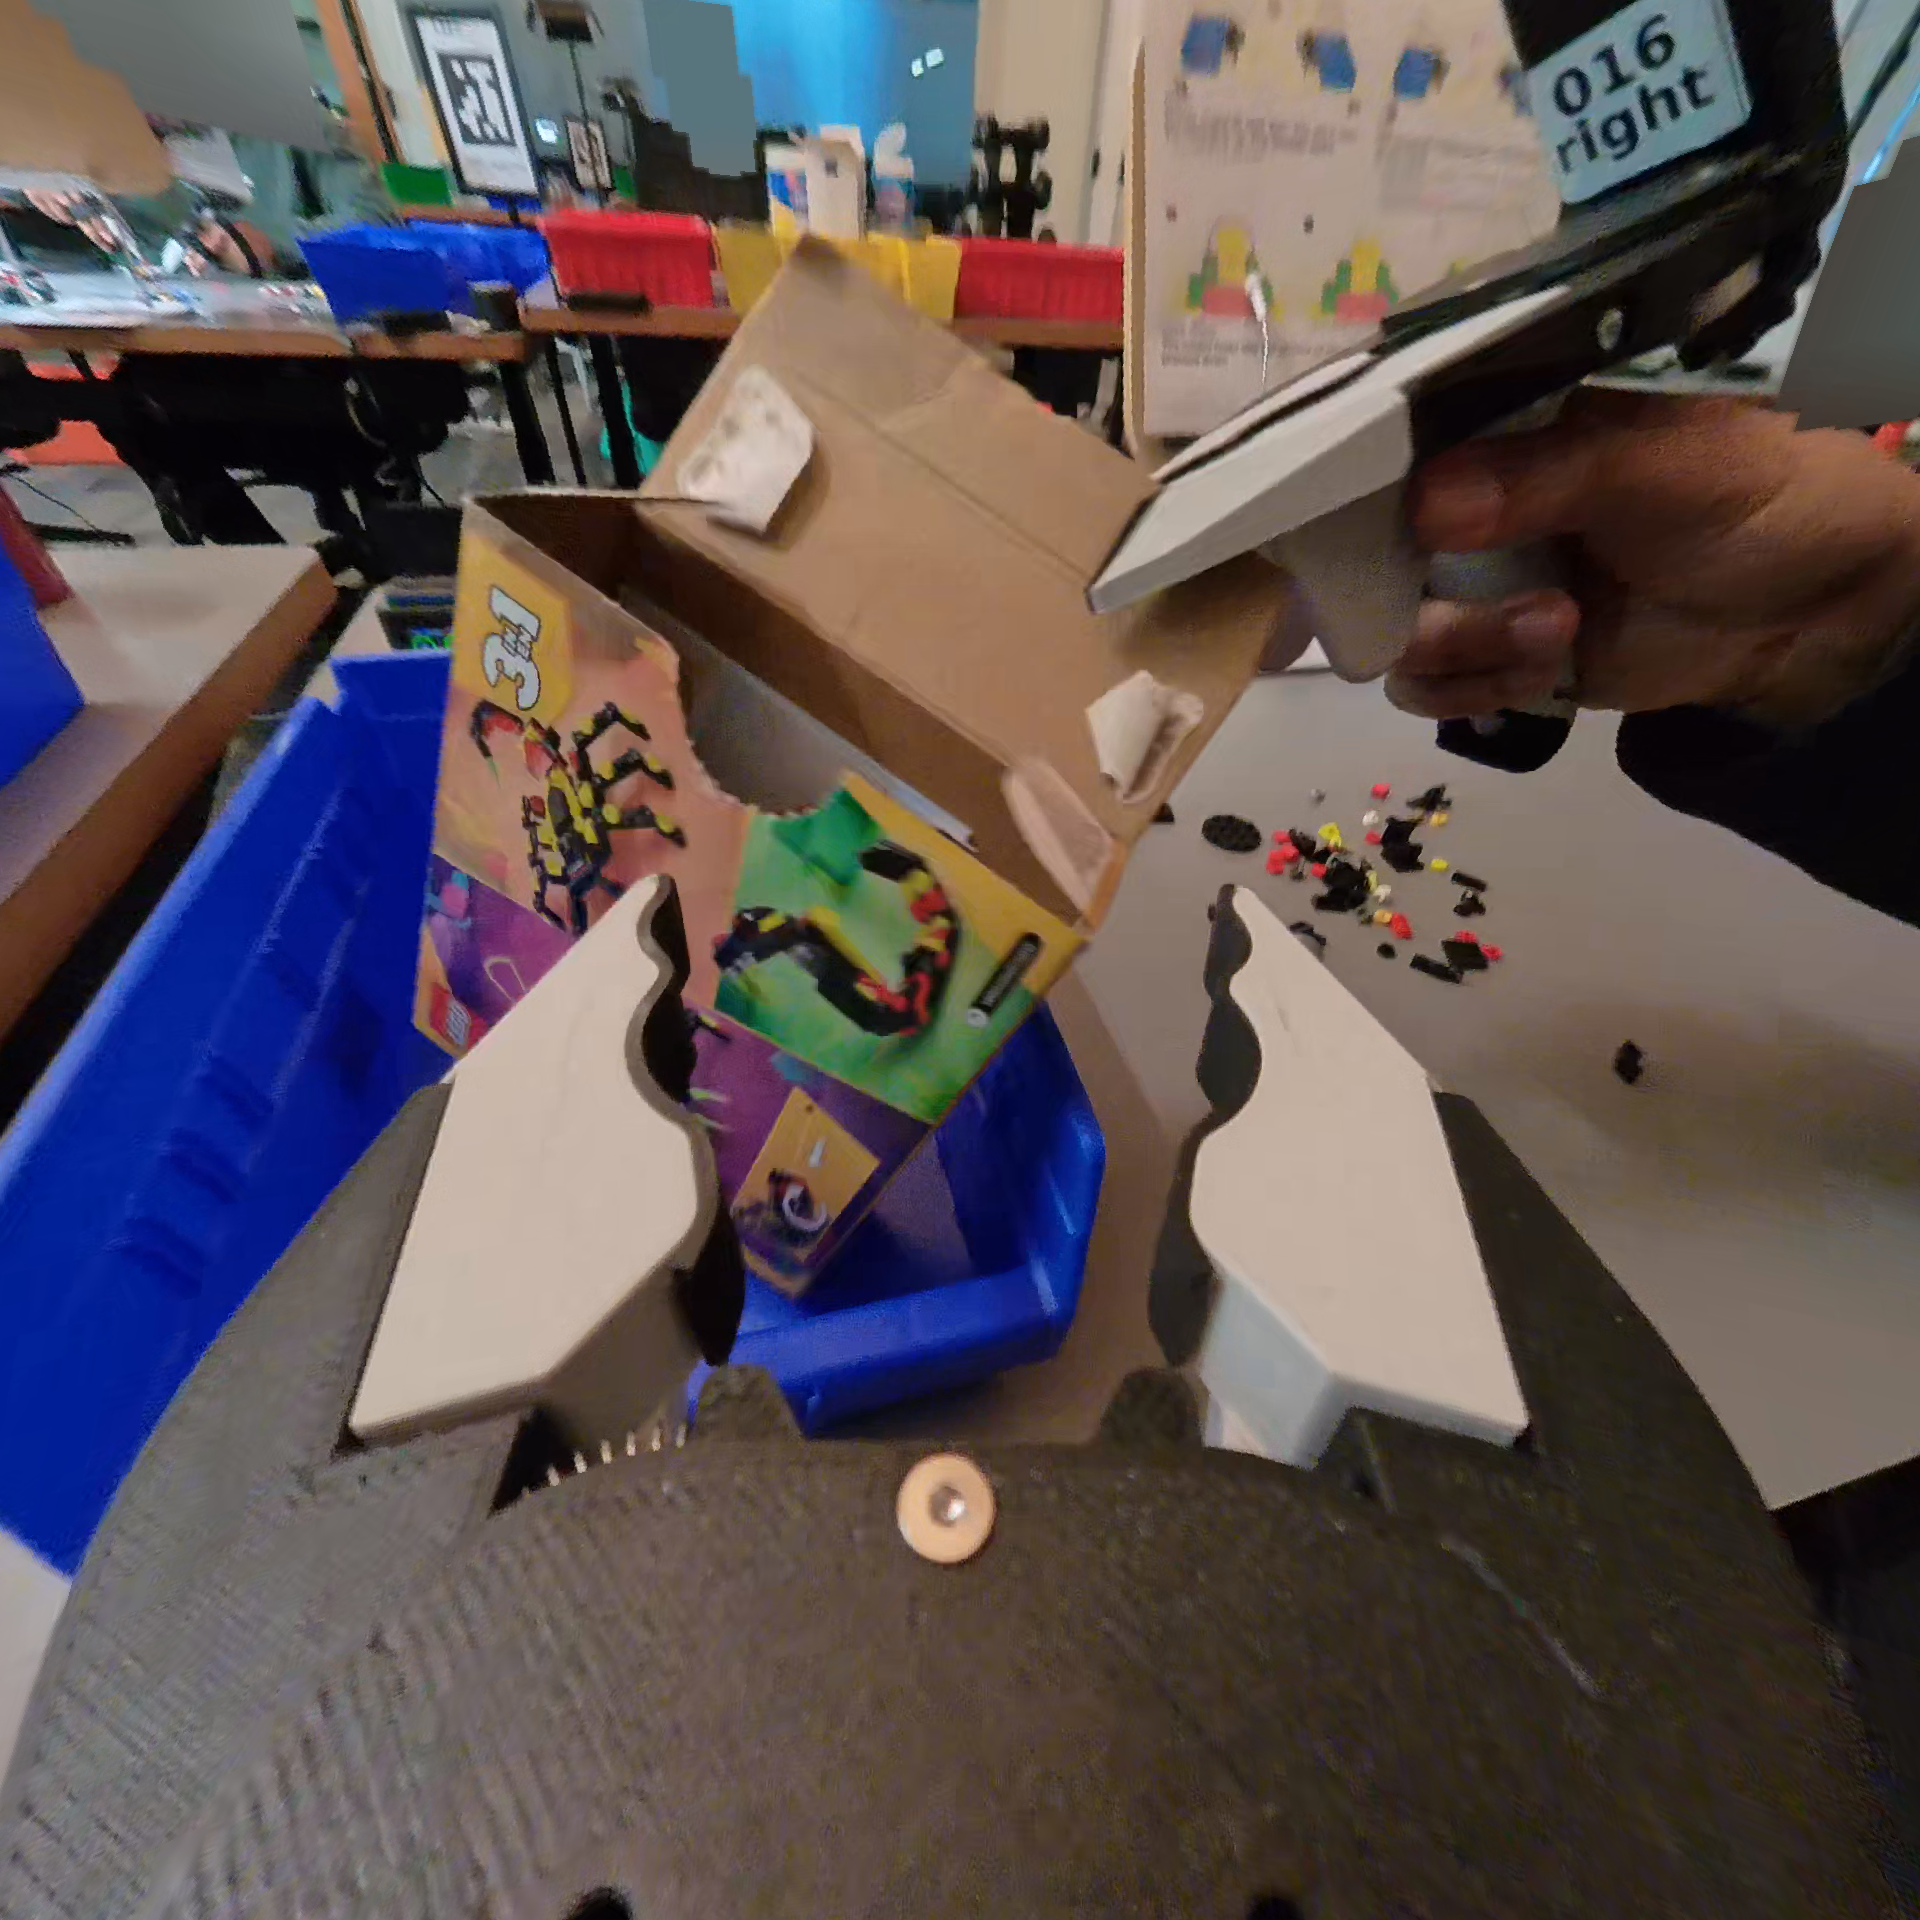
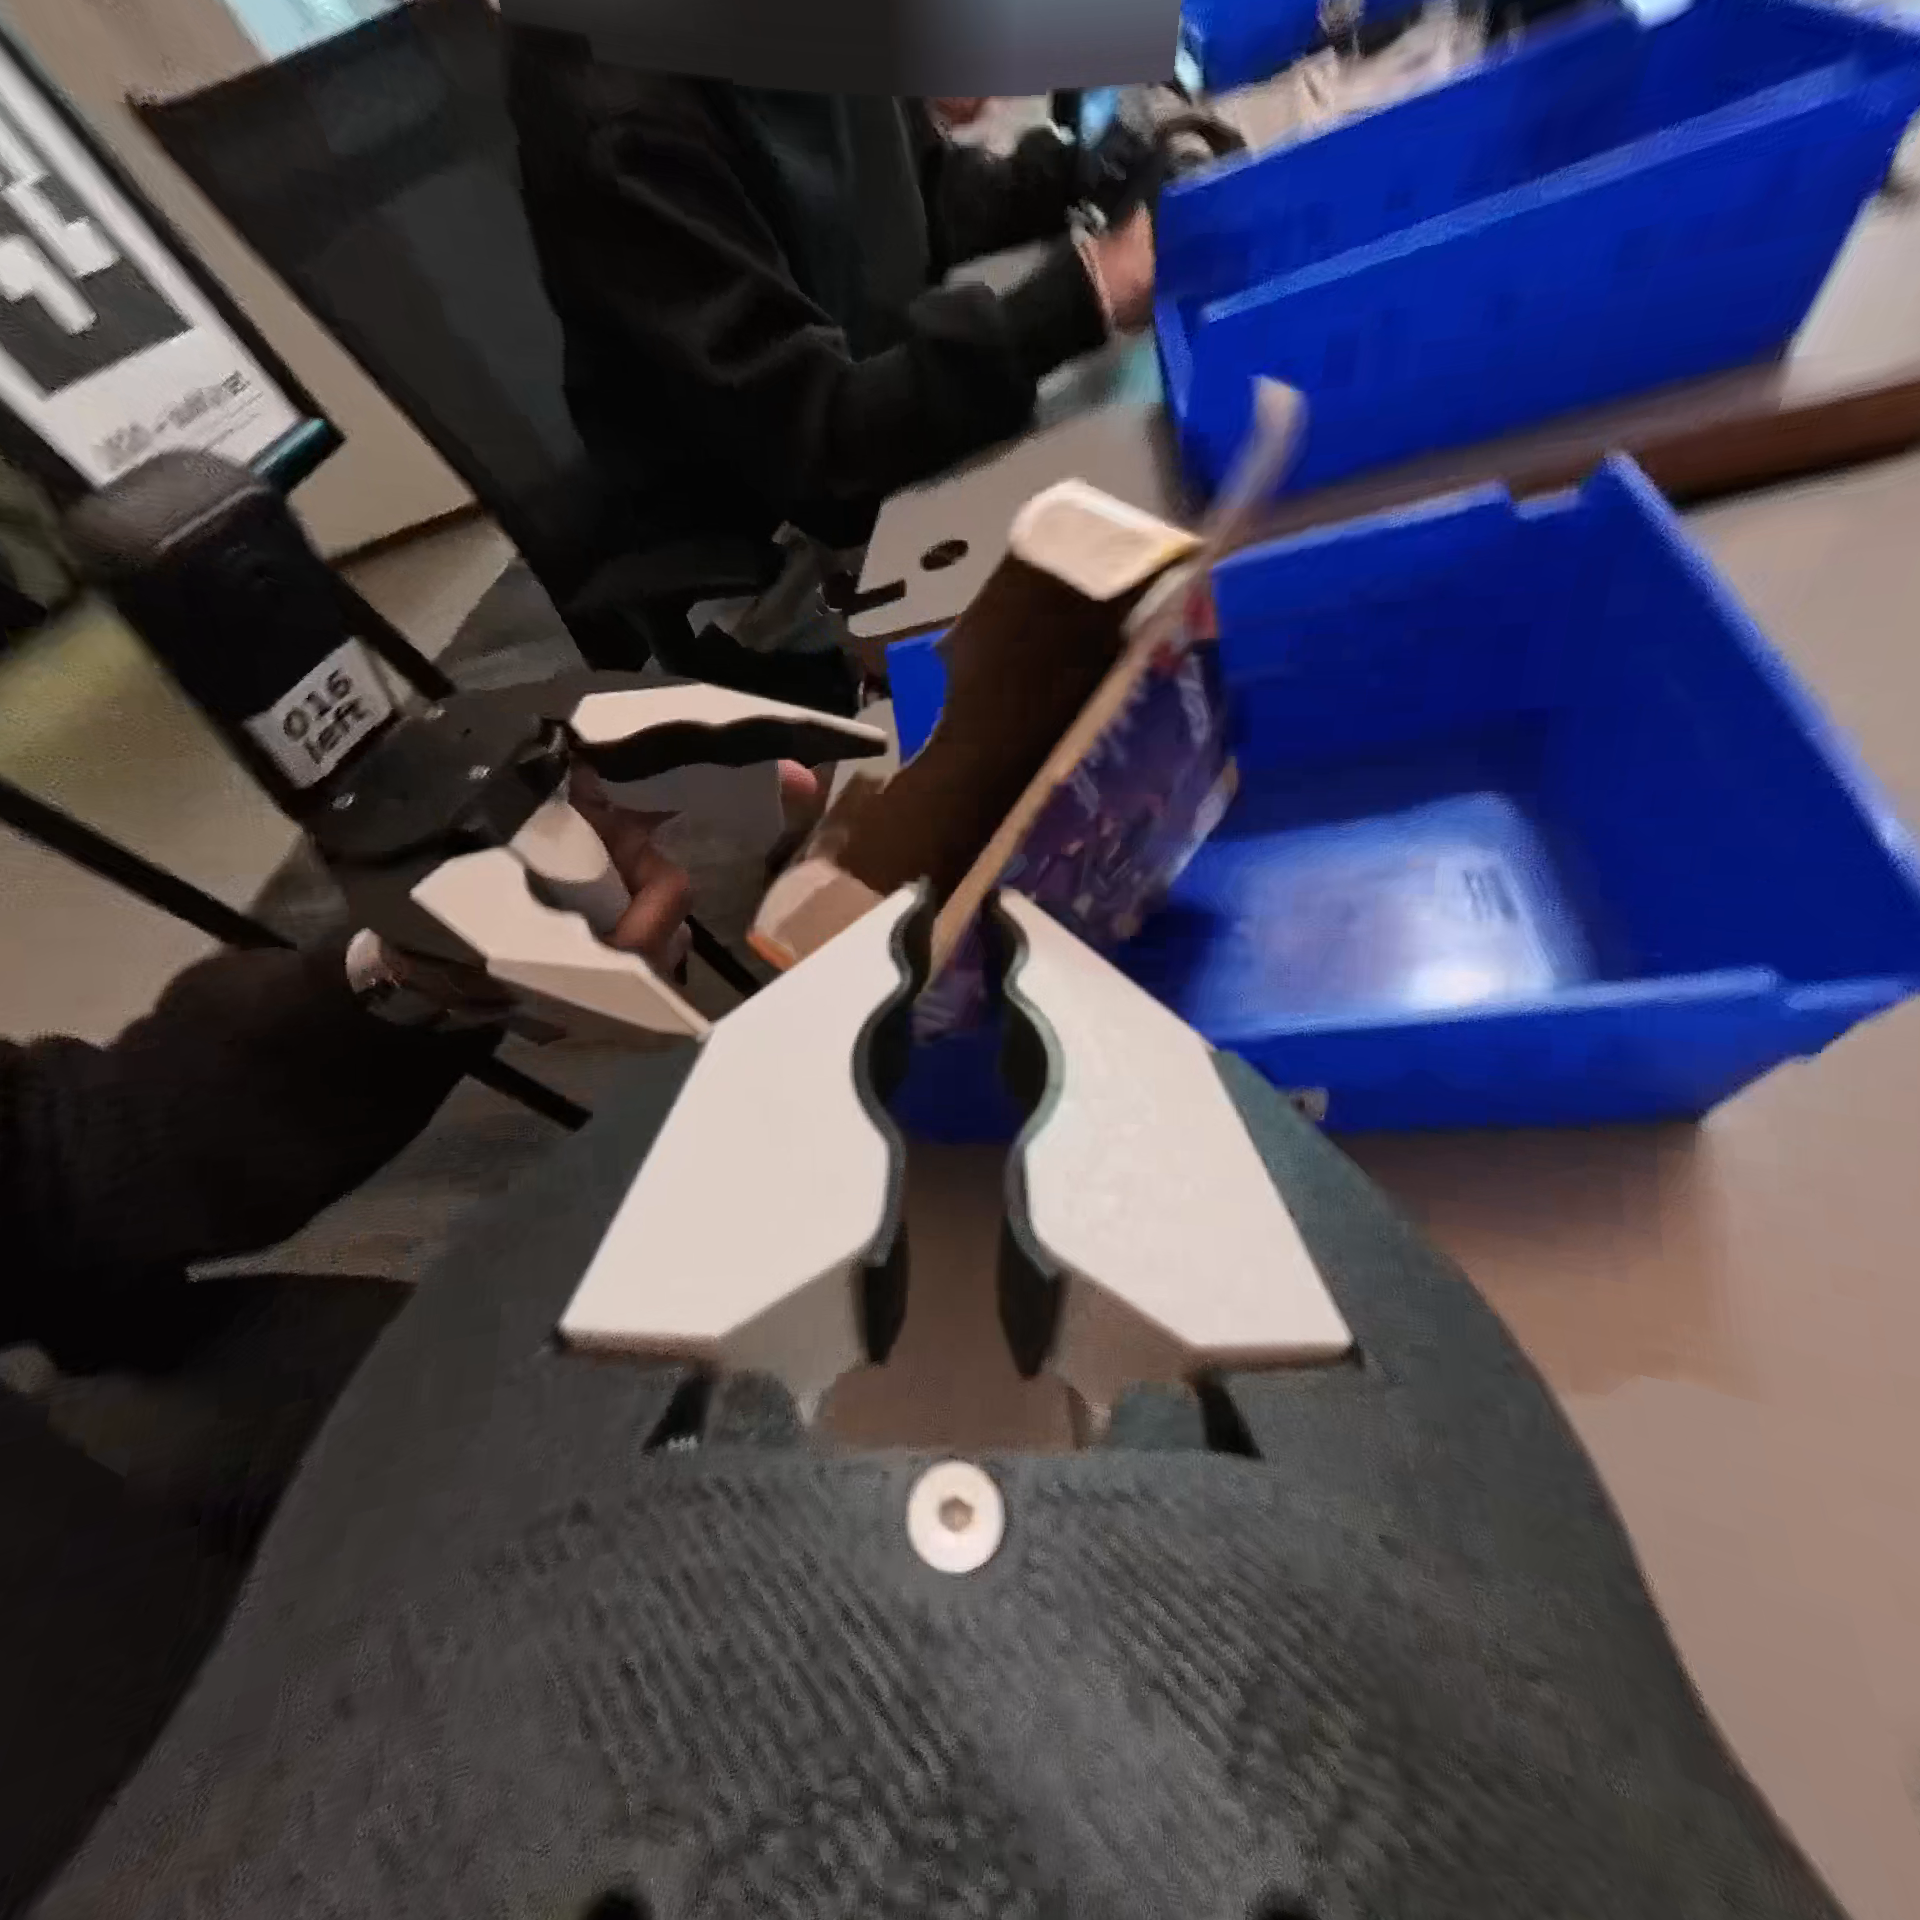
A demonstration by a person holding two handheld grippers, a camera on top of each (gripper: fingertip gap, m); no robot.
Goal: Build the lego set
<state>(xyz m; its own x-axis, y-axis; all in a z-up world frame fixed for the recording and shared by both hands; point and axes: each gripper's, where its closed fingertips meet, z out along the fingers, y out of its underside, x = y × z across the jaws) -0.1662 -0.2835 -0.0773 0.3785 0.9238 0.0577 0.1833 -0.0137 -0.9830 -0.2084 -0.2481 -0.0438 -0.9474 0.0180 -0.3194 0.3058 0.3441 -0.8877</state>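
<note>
A colourful cardboard toy box [image 1: 790, 914] with its brown lid flap [image 1: 935, 520] open hangs tilted over a small blue bin [image 1: 997, 1288]. My right gripper [image 2: 958, 914] is shut on the thin edge of the box's flap [image 2: 1049, 790] and holds it above the bin [image 2: 1558, 862]. It also shows in the left wrist view [image 1: 1127, 556], pinching the flap's far corner. My left gripper [image 1: 940, 925] is open wide in front of the box; nothing is pressed between its pads. It shows open beside the box in the right wrist view [image 2: 795, 883].
Small black, red and yellow bricks [image 1: 1371, 873] lie scattered on the grey table [image 1: 1662, 1143] to the right. A larger blue bin [image 1: 208, 1039] stands at the left, more blue bins [image 2: 1558, 260] behind. A printed sheet [image 1: 1330, 208] stands at the back. A seated person in black [image 2: 748, 312] is nearby. About 8 cm separates my left fingertips from my right.
</note>
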